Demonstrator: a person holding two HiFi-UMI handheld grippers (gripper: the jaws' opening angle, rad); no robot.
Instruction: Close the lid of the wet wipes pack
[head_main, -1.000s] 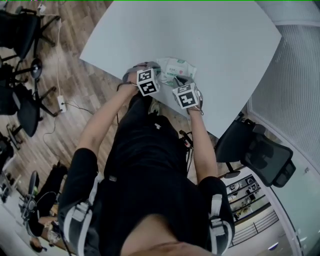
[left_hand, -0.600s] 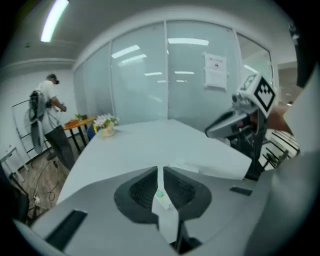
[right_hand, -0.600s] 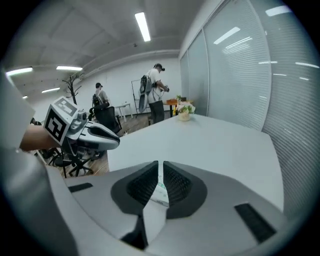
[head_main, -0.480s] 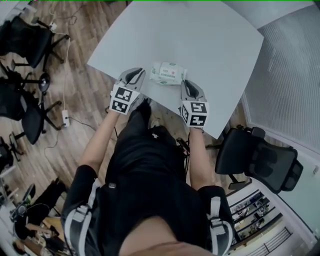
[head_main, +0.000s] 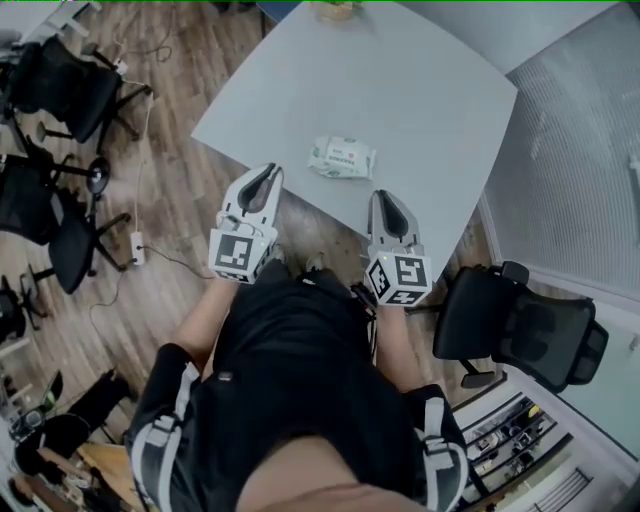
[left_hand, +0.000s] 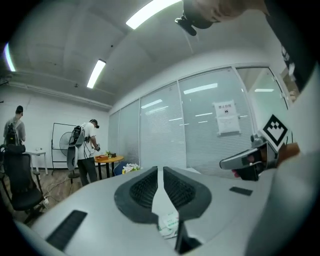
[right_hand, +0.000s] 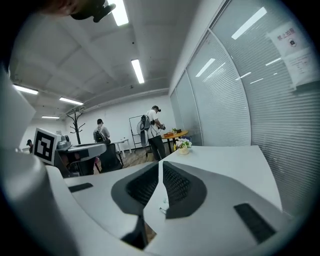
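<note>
Lifted from the wet wipes pack (head_main: 342, 158), left gripper (head_main: 262, 178) and right gripper (head_main: 385, 205) point level, fingers (left_hand: 142, 190) together, right's closing.

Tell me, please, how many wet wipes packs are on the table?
1. The wet wipes pack lies on the table, near the edge closest to the person; no other shows.
</note>
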